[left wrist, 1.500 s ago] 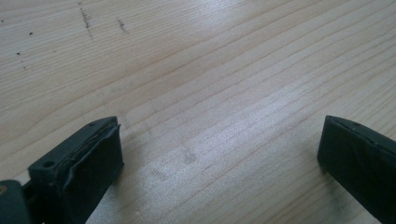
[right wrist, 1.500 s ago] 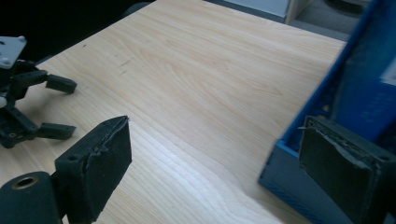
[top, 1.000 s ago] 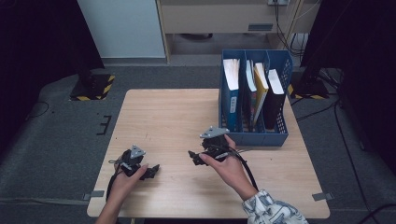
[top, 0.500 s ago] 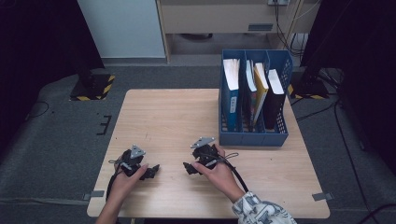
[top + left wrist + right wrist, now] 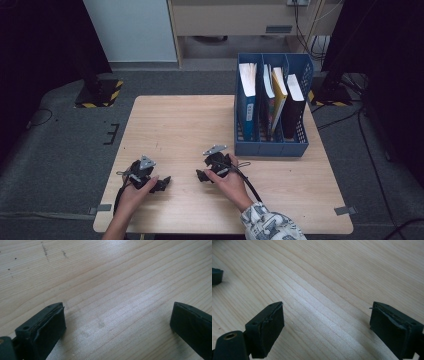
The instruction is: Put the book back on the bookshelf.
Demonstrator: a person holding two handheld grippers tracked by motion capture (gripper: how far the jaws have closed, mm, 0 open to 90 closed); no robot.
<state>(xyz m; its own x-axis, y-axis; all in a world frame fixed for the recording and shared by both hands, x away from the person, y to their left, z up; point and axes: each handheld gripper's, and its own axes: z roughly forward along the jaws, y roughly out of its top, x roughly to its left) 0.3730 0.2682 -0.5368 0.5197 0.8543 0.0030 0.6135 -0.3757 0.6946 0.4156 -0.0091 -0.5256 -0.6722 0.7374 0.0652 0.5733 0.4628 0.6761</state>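
While both hands rest low on the wooden surface (image 5: pixel 180 125), the left tool (image 5: pixel 161 184) and right tool (image 5: pixel 202 175) lie near each other, jaws spread wide with nothing between them (bare wood only); the blue file rack (image 5: pixel 270 145) stands well apart.

I saw the right gripper (image 5: pixel 327 325) with jaws spread wide above bare wooden table (image 5: pixel 332 277); the left gripper's (image 5: pixel 216 275) black jaw tip lay at the far left edge.
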